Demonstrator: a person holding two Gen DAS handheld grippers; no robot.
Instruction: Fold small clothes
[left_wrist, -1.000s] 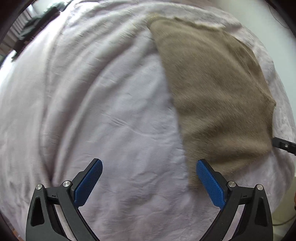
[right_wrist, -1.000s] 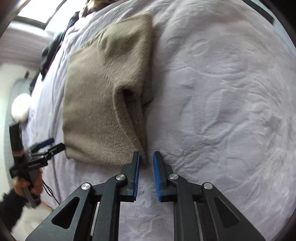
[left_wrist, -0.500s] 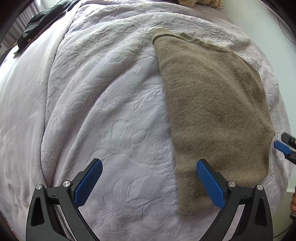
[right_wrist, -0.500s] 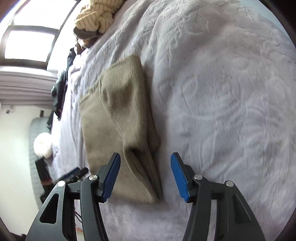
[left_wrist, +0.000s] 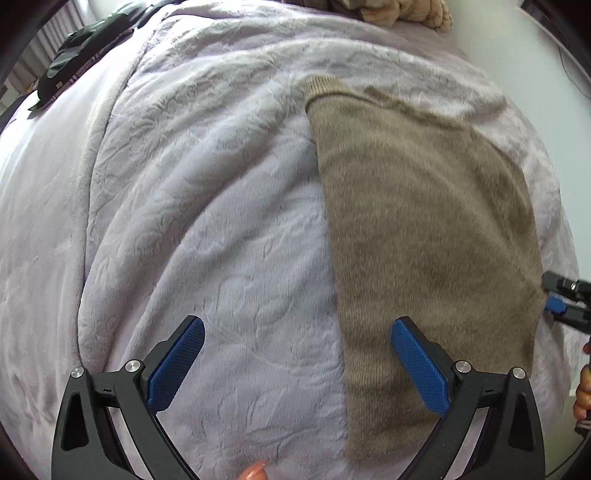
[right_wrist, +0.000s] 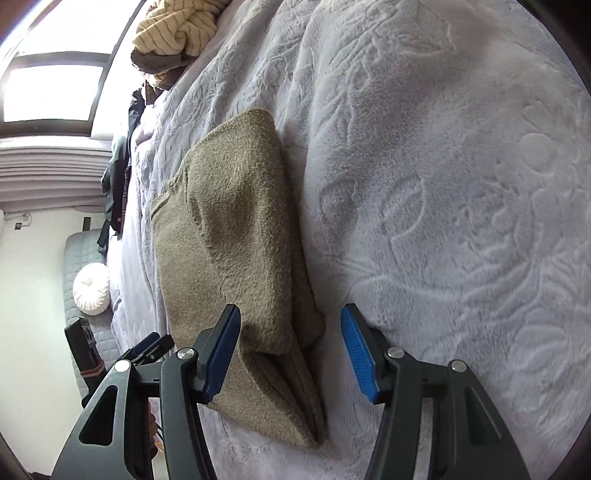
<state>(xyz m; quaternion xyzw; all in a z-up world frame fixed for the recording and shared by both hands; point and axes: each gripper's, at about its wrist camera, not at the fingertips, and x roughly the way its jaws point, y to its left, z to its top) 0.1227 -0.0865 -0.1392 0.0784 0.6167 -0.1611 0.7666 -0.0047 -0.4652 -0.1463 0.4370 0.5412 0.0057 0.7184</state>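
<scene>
A tan knitted garment (left_wrist: 424, 229) lies folded into a long narrow strip on the bed, on top of a pale lilac blanket (left_wrist: 207, 206) with an embossed leaf pattern. From the left wrist view its ribbed edge sits at the far end and the strip runs down toward the near edge of the bed.

The left gripper (left_wrist: 297, 363) hangs over the blanket pointing steeply down, its 2 blue-padded fingers (left_wrist: 176, 363) spread wide with nothing between them but bare blanket and the left edge of the garment; the right-hand pad overlaps the fabric in the picture, and I cannot tell whether it touches it.

The right gripper (right_wrist: 291, 350) is at the near end of the garment. Its fingers (right_wrist: 358, 354) have just been opening and now stand apart, straddling the folded corner where the layers bunch up; the pads are not pressing on the cloth. In the left wrist view the tips of that gripper show just beside the garment's right edge.

At the far end of the bed sits a heap of cream striped clothing (right_wrist: 177, 27), and dark clothes (left_wrist: 77, 48) lie along the far left side. A white round cushion (right_wrist: 92, 290) rests on a grey quilted seat beside the bed.
</scene>
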